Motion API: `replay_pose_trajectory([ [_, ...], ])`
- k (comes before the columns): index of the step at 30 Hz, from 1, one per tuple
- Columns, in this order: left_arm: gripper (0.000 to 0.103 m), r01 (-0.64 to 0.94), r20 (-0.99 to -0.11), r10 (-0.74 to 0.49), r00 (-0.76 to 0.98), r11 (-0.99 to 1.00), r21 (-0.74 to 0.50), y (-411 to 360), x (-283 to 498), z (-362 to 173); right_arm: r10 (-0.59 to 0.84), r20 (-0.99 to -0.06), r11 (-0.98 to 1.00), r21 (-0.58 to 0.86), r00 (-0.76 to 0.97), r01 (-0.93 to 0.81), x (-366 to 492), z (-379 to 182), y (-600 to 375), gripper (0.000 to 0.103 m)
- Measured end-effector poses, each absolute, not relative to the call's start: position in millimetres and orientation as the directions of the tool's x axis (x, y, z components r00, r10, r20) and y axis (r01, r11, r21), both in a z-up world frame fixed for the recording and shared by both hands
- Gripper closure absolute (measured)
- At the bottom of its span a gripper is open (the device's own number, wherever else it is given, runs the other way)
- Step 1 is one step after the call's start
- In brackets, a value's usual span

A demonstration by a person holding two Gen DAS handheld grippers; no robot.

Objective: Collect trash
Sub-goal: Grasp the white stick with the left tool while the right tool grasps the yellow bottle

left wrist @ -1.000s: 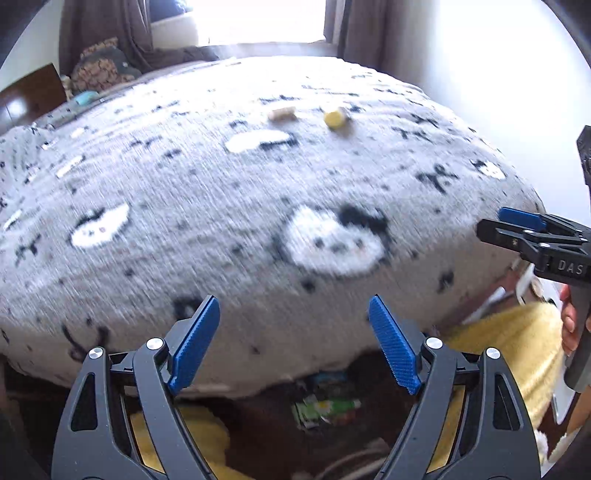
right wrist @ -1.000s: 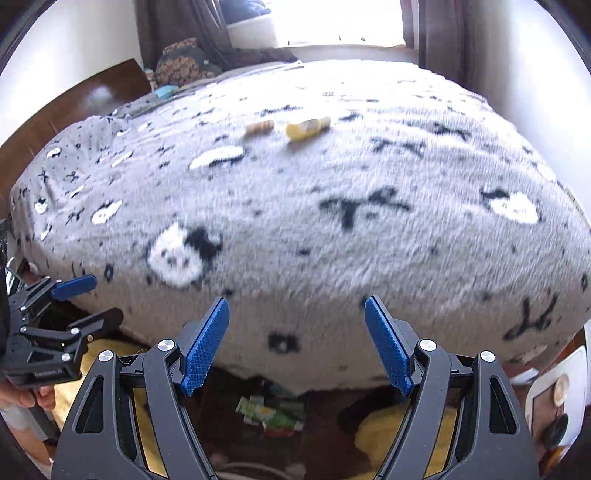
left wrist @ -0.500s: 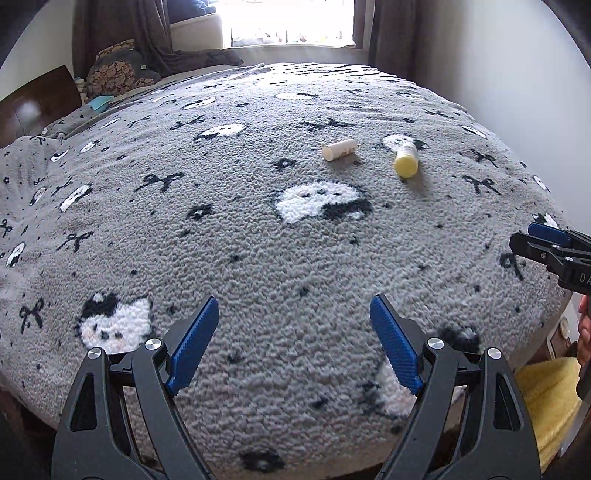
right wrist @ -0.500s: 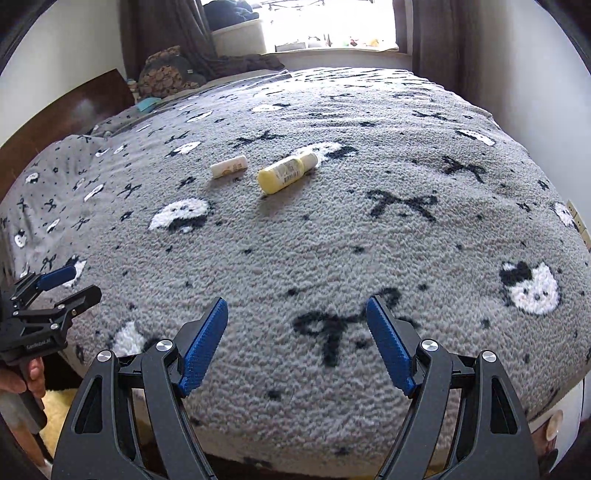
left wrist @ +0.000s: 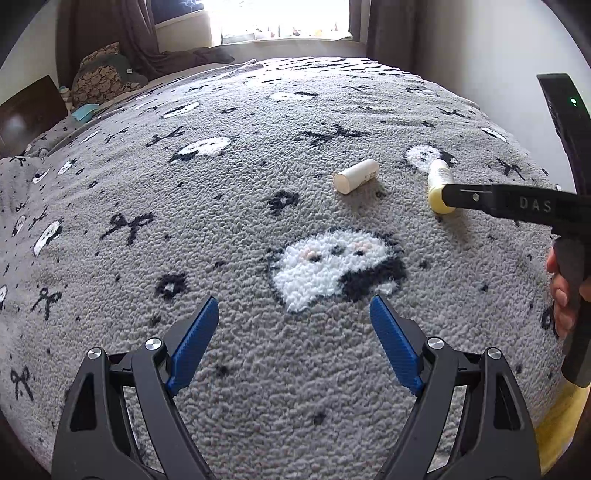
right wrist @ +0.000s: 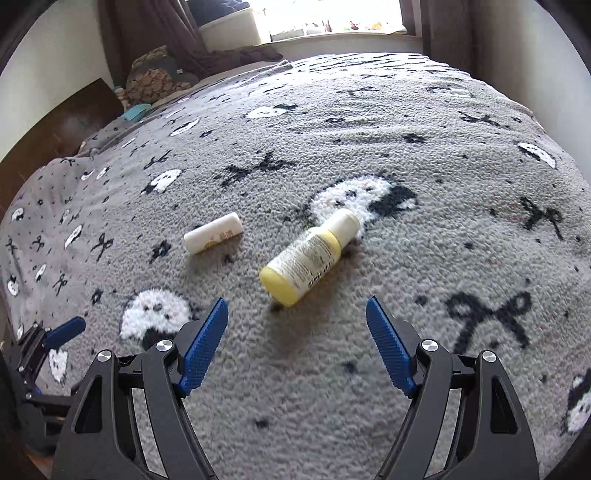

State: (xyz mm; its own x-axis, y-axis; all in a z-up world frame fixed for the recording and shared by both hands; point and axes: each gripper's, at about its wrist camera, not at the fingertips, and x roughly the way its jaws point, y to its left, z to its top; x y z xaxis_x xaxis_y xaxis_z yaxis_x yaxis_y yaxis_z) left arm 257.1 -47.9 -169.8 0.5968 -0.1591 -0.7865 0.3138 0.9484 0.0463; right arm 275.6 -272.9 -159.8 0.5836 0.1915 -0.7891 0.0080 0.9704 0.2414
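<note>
While both tools hang over the bed with nothing between their blue ribbed pads, the right gripper (right wrist: 297, 325) stands with its jaws spread wide, and the small yellow plastic bottle with a cream cap and printed label (right wrist: 309, 258) lies on its side just beyond the gap, base toward the pads and cap pointing away toward the far edge of the bed. Just beside the bottle, toward the headboard side, lies the short white plastic tube with an orange mark (right wrist: 213, 238), also on its side and apart from the bottle. The left gripper (left wrist: 293, 326) is likewise spread open and empty, hovering over a white cat-face patch of the grey fleece blanket patterned with black bows and white cat faces (left wrist: 184, 240); from its camera the tube sits ahead and a little to the right, and the bottle is farther right, partly covered by the black arm of the right tool, whose handle a hand (left wrist: 563, 295) grips at the frame's right edge. Both pieces rest near the middle of the blanket, well away from its edges. At the head corner a dark patterned cushion (right wrist: 159, 79) leans by brown curtains (right wrist: 155, 33), below a bright window (right wrist: 332, 14).
</note>
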Motion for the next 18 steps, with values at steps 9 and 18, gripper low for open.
replay_pose_trajectory([
  [9, 0.024, 0.332, -0.787, -0.186, 0.588, 0.943, 0.026, -62.4, 295.6, -176.0, 0.169, -0.825, 0.973, 0.226, 0.540, 0.039, 320.5, -179.7, -261.5, 0.049],
  [18, 0.025, 0.371, -0.785, -0.208, 0.584, 0.928, 0.030, -100.4, 342.7, -180.9, 0.127, -0.805, 0.987, 0.161, 0.580, 0.007, 315.4, -170.9, -285.2, 0.051],
])
